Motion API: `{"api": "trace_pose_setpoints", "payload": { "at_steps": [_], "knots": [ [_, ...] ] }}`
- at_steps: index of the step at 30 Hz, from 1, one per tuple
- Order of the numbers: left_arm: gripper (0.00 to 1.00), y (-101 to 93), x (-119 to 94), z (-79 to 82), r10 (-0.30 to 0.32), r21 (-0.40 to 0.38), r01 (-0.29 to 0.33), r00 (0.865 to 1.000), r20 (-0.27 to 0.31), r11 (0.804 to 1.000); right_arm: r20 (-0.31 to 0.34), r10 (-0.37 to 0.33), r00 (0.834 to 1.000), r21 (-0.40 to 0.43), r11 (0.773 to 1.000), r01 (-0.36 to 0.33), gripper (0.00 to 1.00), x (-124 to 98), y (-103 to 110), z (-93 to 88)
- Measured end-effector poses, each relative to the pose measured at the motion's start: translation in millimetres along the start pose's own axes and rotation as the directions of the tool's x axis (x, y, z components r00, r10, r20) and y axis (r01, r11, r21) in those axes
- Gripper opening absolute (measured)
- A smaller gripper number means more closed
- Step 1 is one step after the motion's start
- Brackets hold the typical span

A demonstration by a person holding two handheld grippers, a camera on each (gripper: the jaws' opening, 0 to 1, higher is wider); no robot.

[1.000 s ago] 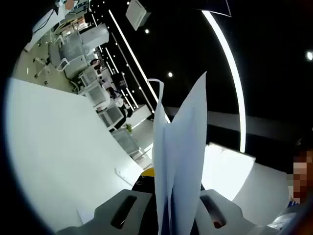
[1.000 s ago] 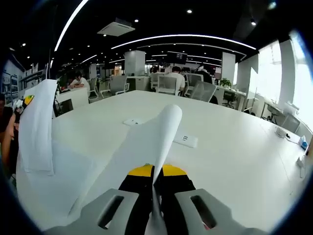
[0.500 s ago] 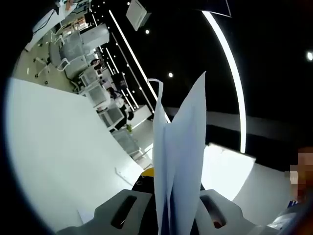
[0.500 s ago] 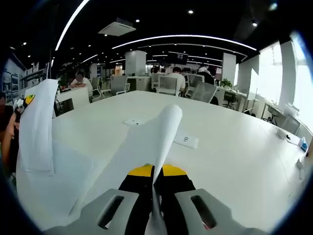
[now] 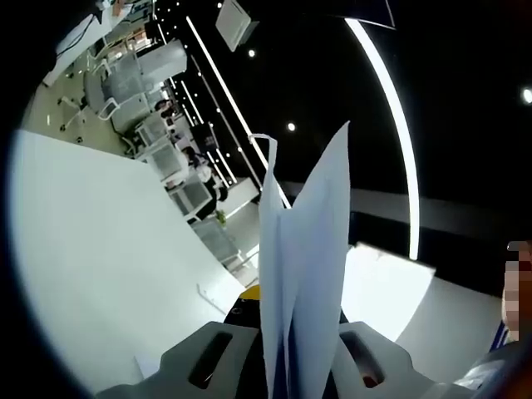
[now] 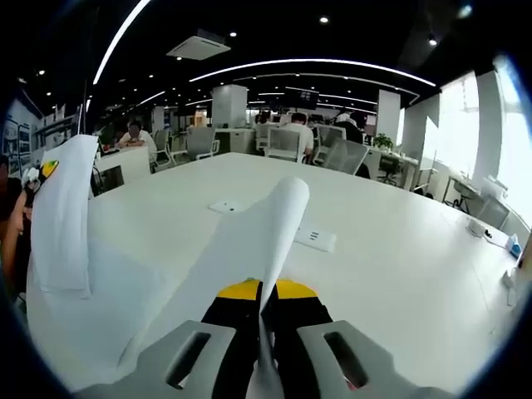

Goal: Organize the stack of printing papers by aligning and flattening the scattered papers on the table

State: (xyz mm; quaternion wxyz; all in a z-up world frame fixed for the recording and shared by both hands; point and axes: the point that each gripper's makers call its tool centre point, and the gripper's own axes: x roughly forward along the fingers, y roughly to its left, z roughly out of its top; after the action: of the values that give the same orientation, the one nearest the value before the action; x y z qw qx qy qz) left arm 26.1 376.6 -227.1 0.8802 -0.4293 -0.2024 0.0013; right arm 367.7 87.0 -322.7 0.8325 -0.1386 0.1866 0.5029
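Note:
Several white printing papers (image 5: 303, 249) stand upright between the jaws of my left gripper (image 5: 287, 332), which is shut on their edge and tilted up toward the ceiling. My right gripper (image 6: 262, 328) is shut on the other edge of the papers (image 6: 249, 241). From there the sheets drape down and to the left over the white table (image 6: 399, 274). Their far end curls upward at the left, where the left gripper (image 6: 40, 173) holds it with a hand beside it.
Two flat white rectangular plates (image 6: 226, 206) (image 6: 316, 238) lie on the table beyond the papers. Office chairs (image 6: 287, 143) and seated people line the far edge. A person's sleeve (image 5: 499, 349) is at the right of the left gripper view.

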Motion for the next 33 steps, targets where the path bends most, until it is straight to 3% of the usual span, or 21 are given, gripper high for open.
{"api": "trace_pose_setpoints", "payload": {
  "at_steps": [33],
  "knots": [
    [0.06,-5.7,0.3,-1.9,-0.001,0.012,0.001,1.0,0.001,1.0,0.018,0.016,1.0,-0.036,0.999,-0.016,0.0,-3.0,5.8,10.5]
  ]
}}
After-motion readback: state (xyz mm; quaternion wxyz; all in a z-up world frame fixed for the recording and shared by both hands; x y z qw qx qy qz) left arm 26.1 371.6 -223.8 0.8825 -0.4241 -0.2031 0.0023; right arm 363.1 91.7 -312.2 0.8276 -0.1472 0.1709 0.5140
